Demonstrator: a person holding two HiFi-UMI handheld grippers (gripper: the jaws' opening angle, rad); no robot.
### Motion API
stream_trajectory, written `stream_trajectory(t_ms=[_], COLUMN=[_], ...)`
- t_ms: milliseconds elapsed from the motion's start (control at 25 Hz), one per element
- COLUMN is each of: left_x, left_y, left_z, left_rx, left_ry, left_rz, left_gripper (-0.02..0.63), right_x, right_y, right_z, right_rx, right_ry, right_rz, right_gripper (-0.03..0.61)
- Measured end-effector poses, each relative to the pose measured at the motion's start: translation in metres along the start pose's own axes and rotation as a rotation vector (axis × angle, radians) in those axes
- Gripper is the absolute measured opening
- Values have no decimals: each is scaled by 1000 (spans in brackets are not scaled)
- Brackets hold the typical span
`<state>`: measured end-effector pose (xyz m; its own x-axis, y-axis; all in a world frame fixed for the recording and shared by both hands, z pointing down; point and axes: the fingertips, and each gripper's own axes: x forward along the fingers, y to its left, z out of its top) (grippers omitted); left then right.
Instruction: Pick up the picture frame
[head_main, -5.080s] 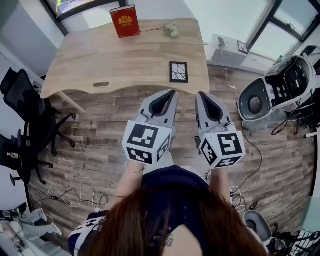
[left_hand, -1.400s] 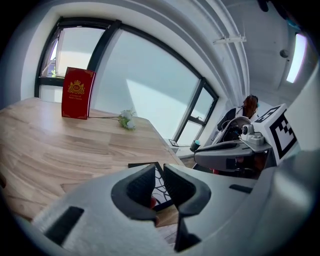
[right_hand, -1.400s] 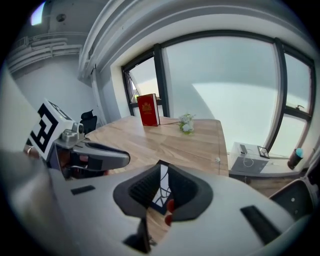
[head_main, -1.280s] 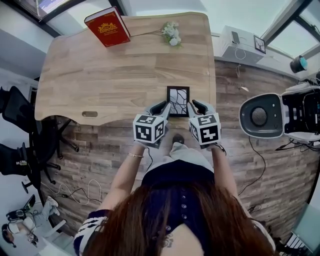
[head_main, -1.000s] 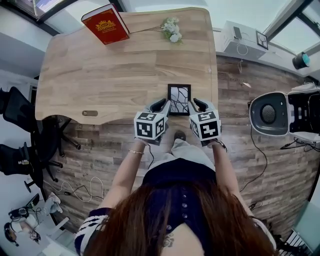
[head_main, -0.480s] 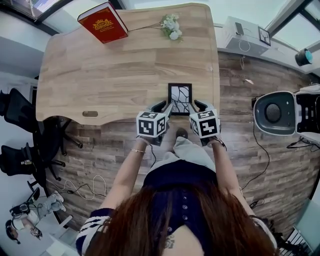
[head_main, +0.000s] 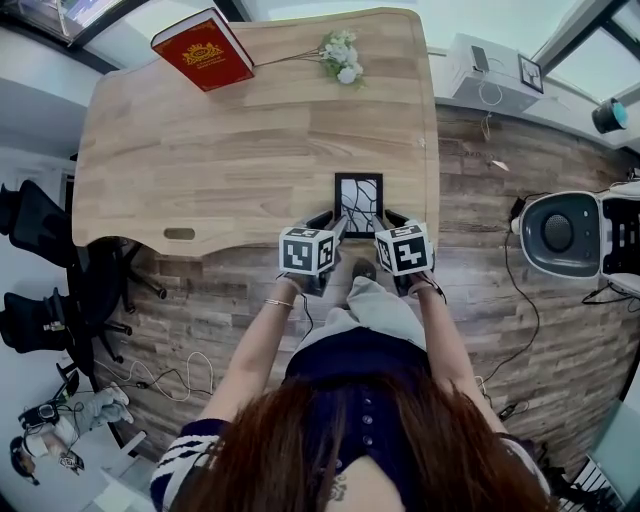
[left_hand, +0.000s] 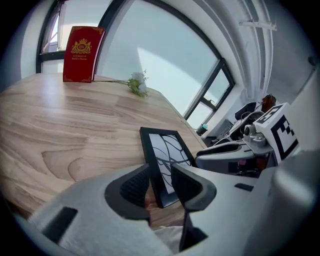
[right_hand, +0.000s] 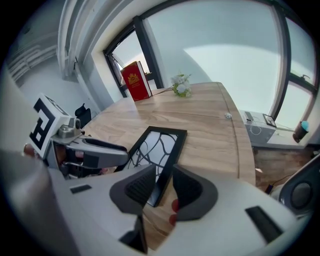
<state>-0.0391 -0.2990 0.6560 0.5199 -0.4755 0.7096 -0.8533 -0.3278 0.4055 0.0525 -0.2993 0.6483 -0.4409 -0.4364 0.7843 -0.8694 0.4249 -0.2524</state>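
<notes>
head view: getting set to grab; left claw (head_main: 333, 222), just opening, and right claw (head_main: 385, 218) stand apart around the picture frame (head_main: 359, 190); next, probably squeeze, lift.

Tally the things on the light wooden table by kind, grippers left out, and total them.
Red hardcover book, standing upright: 1
White flower sprig: 1
Black rectangular picture frame: 1
Total: 3
Tiny pale speck near the edge: unidentifiable, uncounted.

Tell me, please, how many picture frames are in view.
2. One frame lies at the near edge of the table. What looks like a smaller frame sits on the white unit to the table's right. Others may be hidden.
</notes>
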Motion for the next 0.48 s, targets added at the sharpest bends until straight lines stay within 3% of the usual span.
stream_trajectory(t_ms=[480], left_x=[10], left_y=[5], left_z=[-5], left_rx=[3], left_ry=[23], left_rz=[13], left_gripper=[130], right_x=[14], right_y=[-3], right_z=[-4], right_rx=[25], right_ry=[31], right_rz=[9], right_gripper=[98])
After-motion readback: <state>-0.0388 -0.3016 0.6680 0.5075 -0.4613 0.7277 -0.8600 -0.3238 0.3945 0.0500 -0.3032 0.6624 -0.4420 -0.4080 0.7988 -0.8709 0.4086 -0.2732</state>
